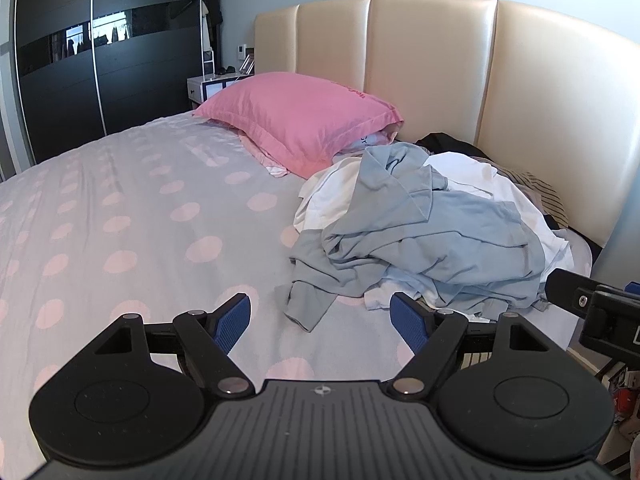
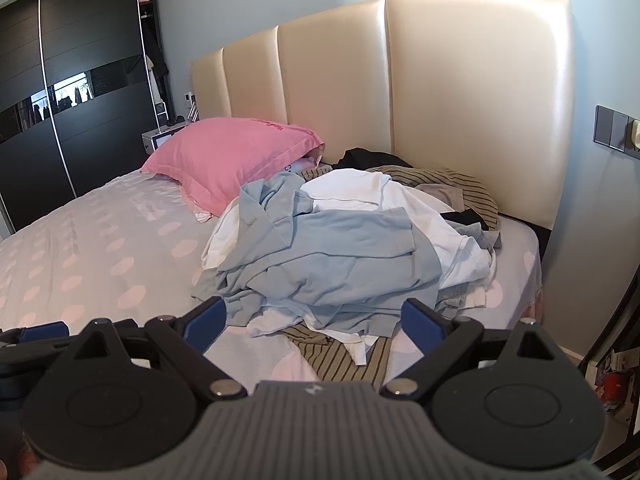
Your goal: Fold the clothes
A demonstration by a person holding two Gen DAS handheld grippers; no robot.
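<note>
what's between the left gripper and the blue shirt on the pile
Only bare polka-dot bedsheet, seen in the left wrist view: the open left gripper hovers just short of the blue shirt.

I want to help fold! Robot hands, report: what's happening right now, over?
Left gripper open, right gripper open, both empty. Clothes pile unfolded on bed, light blue shirt on top. Pink pillow beside pile; nothing blocking.

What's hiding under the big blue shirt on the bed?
Under the blue shirt a white garment pokes out at the sides and front, and a striped one sticks out near the bed's edge. Whatever lies deeper in the pile is covered.
</note>
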